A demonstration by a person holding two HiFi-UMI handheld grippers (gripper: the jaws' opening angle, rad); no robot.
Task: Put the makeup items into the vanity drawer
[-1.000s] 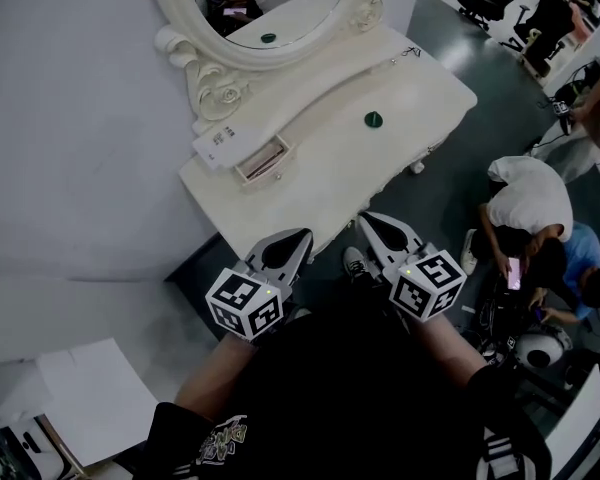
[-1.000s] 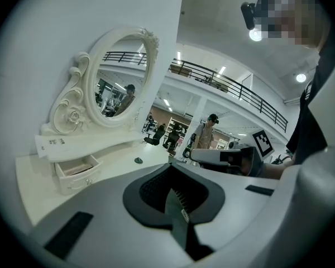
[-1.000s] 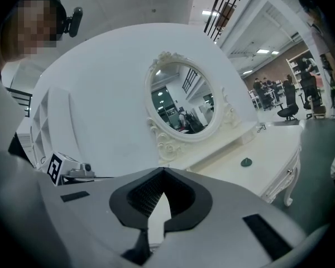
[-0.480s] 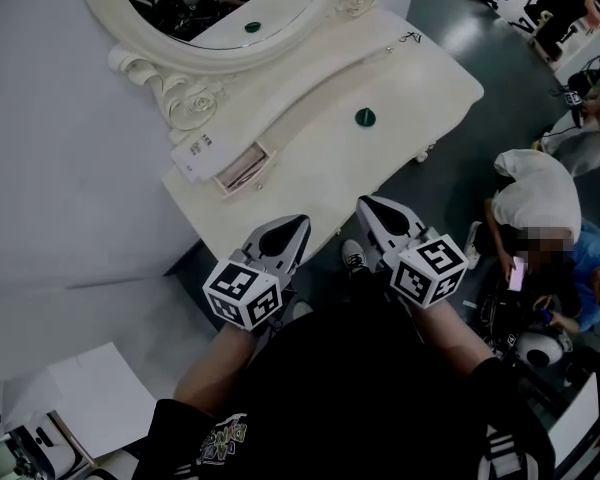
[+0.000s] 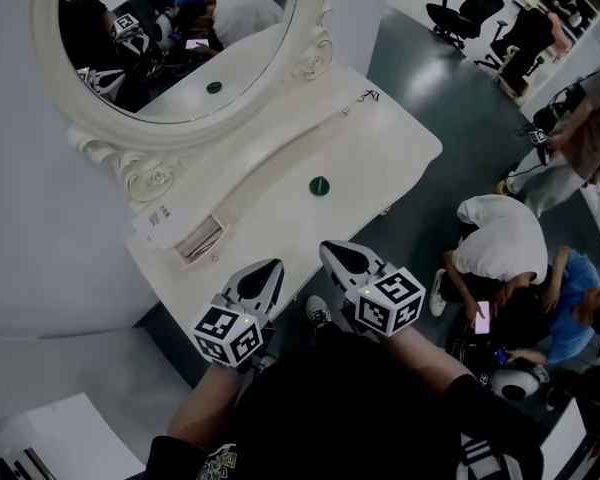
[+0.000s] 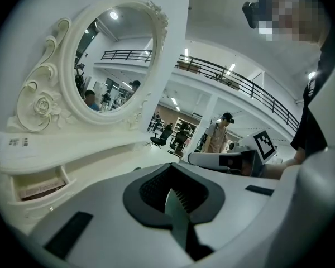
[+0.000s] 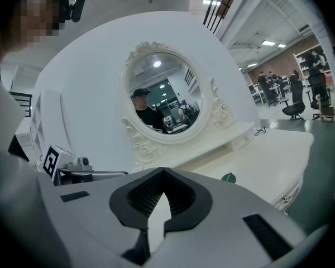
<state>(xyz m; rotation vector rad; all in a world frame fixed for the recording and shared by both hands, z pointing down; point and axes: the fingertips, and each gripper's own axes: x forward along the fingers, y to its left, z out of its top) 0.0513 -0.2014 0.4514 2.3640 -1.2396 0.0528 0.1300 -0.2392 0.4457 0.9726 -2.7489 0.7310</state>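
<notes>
A white vanity table (image 5: 380, 158) with an oval mirror (image 5: 170, 38) stands before me. Its small drawer (image 5: 198, 240) at the left end of the raised shelf is pulled open, also seen in the left gripper view as drawer (image 6: 39, 184). A round green makeup item (image 5: 320, 185) lies on the tabletop, and it shows in the right gripper view as green item (image 7: 228, 177). My left gripper (image 5: 263, 273) and right gripper (image 5: 338, 256) hover side by side at the table's near edge, both shut with nothing held. Left gripper (image 6: 170, 175) faces the drawer; right gripper (image 7: 162, 197) faces the mirror.
A white label card (image 5: 155, 218) lies beside the drawer. A small dark thing (image 5: 368, 96) sits at the shelf's right end. People (image 5: 510, 248) crouch on the floor to the right, office chairs (image 5: 460, 13) stand beyond, and a white sheet (image 5: 70, 428) lies at lower left.
My head view has swung, so the vanity sits lower and further left and more of the mirror shows. Both grippers stay shut, side by side at the near edge.
</notes>
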